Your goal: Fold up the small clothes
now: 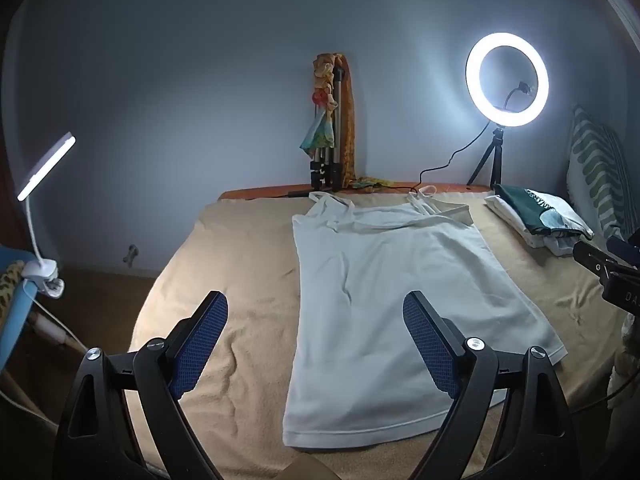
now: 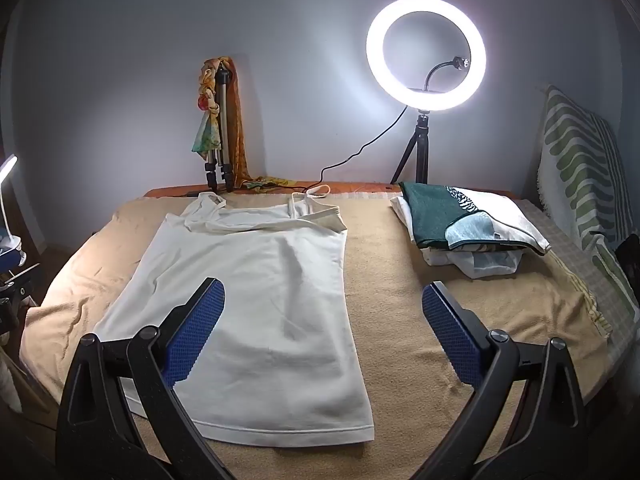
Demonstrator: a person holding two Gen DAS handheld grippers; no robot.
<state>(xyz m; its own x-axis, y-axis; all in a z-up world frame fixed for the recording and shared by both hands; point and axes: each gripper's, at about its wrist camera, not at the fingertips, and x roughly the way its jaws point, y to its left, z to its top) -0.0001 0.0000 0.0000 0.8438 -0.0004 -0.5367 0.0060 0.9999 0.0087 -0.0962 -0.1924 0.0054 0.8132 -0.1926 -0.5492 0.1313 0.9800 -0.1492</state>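
A white strappy tank top (image 1: 384, 300) lies flat on the beige blanket (image 1: 240, 280), hem toward me and straps toward the wall. It also shows in the right wrist view (image 2: 256, 304). My left gripper (image 1: 316, 304) is open and empty, held above the top's lower left part. My right gripper (image 2: 323, 296) is open and empty, held above the top's lower right edge. Part of the right gripper's black body (image 1: 612, 268) shows at the right edge of the left wrist view.
A pile of folded clothes (image 2: 468, 224) sits at the back right of the blanket (image 2: 400, 280). A lit ring light (image 2: 426, 54) on a tripod and a folded tripod with scarves (image 2: 220, 128) stand by the wall. A clip lamp (image 1: 44, 168) is at left, a striped pillow (image 2: 580, 168) at right.
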